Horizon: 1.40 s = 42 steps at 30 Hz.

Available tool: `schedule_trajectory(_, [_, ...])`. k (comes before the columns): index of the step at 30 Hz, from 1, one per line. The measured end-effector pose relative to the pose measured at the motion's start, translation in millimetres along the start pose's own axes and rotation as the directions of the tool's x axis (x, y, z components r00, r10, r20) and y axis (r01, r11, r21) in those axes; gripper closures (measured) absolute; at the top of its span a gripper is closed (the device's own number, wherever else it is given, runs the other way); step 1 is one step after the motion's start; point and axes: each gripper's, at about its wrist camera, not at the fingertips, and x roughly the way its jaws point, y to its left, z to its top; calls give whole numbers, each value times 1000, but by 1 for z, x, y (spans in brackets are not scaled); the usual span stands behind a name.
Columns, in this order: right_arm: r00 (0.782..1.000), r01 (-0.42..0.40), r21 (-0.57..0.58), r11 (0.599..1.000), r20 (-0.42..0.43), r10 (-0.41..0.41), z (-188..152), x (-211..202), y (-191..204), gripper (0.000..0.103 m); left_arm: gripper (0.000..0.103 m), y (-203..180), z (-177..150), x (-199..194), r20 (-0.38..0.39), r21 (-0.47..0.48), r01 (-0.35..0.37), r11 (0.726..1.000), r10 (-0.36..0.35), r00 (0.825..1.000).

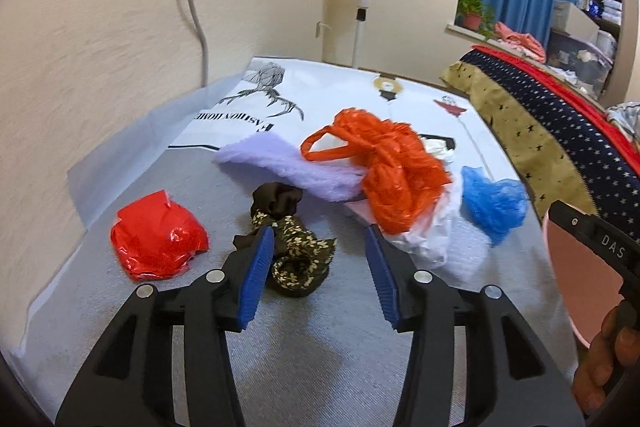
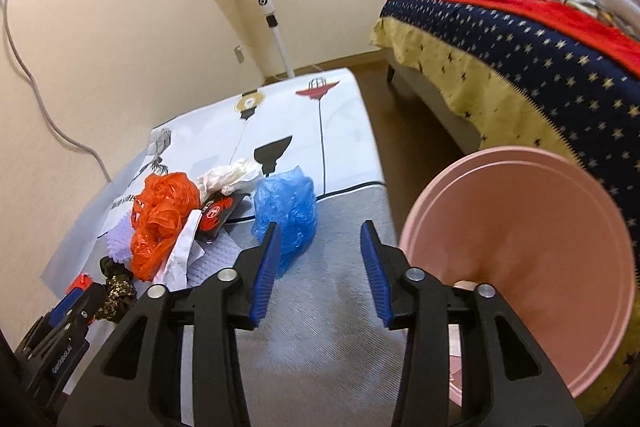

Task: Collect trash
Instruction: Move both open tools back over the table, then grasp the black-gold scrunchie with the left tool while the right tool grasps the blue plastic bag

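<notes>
left gripper point(image 1: 320, 259) half open, empty | floral scrap point(image 1: 296, 259) at its 11 o'clock | right gripper point(image 2: 318, 259) half open, empty | blue bag point(image 2: 286, 215) at its 10 o'clock | pink bin point(image 2: 520, 267) at 3 o'clock | advice: centre jaws over crumpled bulk, then close

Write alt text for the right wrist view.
The right claw hangs open over a grey mat, just short of a crumpled blue plastic bag. A pink basin tilts at right; an orange bag lies left.
</notes>
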Motion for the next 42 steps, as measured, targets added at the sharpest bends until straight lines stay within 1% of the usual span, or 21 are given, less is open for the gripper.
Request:
schedule_trajectory(4, [1000,-13,3,1000,-23,13,1,19,4,57,56,3,0,8,-28,-5,-42,999,42,999])
schedule_trajectory(8, [999,-21,13,1000,-44,22,2,34,7,56,56,6,0,16,-56,-17,-51,999,50,997])
schedule_trajectory(12, [998,-31,11,999,-58,31,1,42,11,56,57,9,0,20,-68,-23,-54,998,53,996])
schedule_trajectory(14, [997,-35,4,999,-63,35,1,45,13,56,67,9,0,21,-74,-23,-53,998,51,996])
schedule_trajectory(15, [997,-37,3,999,-66,37,0,46,14,56,68,9,-1,22,-79,-23,-53,998,51,996])
schedule_trajectory(16, [997,-38,1,999,-70,38,0,46,14,56,72,9,-1,23,-84,-24,-52,998,49,995])
schedule_trajectory(17, [997,-39,0,999,-73,39,0,47,15,57,78,10,-1,23,-88,-27,-49,998,47,995])
schedule_trajectory(18, [996,-40,-1,999,-76,39,-1,47,15,58,80,11,-1,24,-93,-32,-47,998,44,995])
schedule_trajectory(19, [996,-41,-2,999,-78,41,0,48,15,62,84,12,-1,25,-98,-38,-45,998,41,994])
schedule_trajectory(20, [996,-45,-5,999,-81,45,-1,48,16,71,89,13,-1,25,-101,-42,-42,998,37,994])
schedule_trajectory(21, [995,-51,-7,999,-85,50,-1,48,16,76,90,14,-2,25,-105,-47,-39,998,34,994])
schedule_trajectory(23, [993,-63,-12,998,-96,62,-1,49,16,95,96,15,-2,24,-106,-54,-33,998,28,994])
schedule_trajectory(25, [993,-69,-18,997,-95,67,-1,47,16,101,97,16,-1,22,-101,-59,-30,998,24,995])
schedule_trajectory(34, [997,-66,-49,997,-44,64,5,15,16,102,99,17,4,3,-59,-69,-12,998,8,998])
schedule_trajectory(42, [998,-59,-95,994,5,60,6,-26,19,102,99,12,6,-22,-12,-62,22,998,-23,1000])
